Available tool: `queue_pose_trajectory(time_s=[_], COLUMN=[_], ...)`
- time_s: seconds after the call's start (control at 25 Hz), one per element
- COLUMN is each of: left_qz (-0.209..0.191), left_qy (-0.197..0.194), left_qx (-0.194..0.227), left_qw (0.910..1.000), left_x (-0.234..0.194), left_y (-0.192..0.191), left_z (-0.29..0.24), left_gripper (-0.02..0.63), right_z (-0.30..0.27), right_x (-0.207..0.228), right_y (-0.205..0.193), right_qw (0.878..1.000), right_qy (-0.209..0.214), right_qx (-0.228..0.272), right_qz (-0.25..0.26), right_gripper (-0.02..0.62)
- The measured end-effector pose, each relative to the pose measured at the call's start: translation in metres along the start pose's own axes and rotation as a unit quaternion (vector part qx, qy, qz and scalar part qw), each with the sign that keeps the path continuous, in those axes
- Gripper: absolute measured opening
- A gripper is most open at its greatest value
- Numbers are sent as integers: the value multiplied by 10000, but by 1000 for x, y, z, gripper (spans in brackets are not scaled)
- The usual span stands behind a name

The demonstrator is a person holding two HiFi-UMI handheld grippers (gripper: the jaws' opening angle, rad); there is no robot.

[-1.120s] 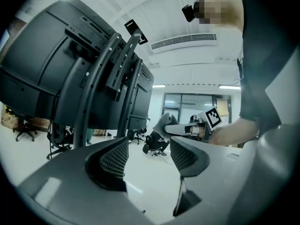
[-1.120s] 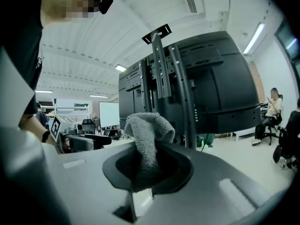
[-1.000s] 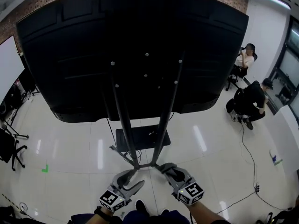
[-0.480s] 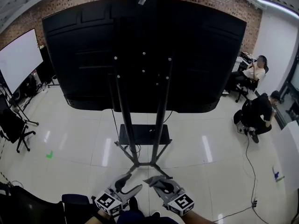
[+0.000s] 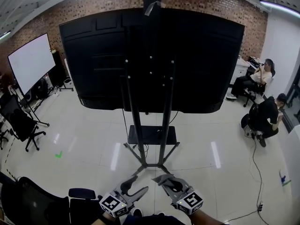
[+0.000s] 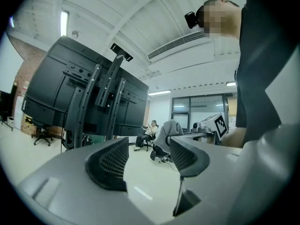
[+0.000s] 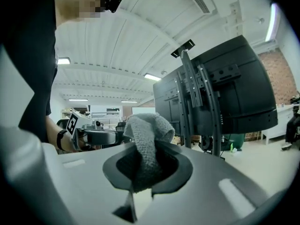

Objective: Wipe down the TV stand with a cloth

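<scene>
Since wiping had not begun, the right gripper (image 5: 167,182) clamped the cloth (image 7: 146,142) ready before the TV stand (image 5: 135,125); the left gripper (image 5: 134,189) stood jaws apart, empty.

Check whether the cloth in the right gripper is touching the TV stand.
Apart. The right gripper view shows the cloth pinched in the right gripper, with the TV stand farther off and open room between them.

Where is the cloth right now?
The grey cloth is clamped in the right gripper jaws, low in the head view, in front of the TV stand.
</scene>
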State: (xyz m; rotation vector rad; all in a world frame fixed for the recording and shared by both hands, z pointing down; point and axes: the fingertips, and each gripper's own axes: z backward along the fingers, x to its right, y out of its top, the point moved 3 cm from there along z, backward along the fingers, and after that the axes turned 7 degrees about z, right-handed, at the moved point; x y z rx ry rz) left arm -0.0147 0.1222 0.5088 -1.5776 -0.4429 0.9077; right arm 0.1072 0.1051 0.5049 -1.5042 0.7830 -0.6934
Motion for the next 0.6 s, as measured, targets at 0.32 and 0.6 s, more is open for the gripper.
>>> queue_pose_trajectory(time_s=[0.32,0.6], left_qz=[-138,-220], left_qy=[-253,-342], left_qx=[38,173], left_qw=[9996,9990], left_x=[11,7], left_y=[19,21], left_z=[19,40], left_gripper=[299,299], right_z=[-3,1], right_x=[-23,-42], right_y=[26,25], right_qw=[9998,9998], right_qy=[-56,-121], right_qx=[137,81], right_qz=[102,131], right_gripper=[35,35])
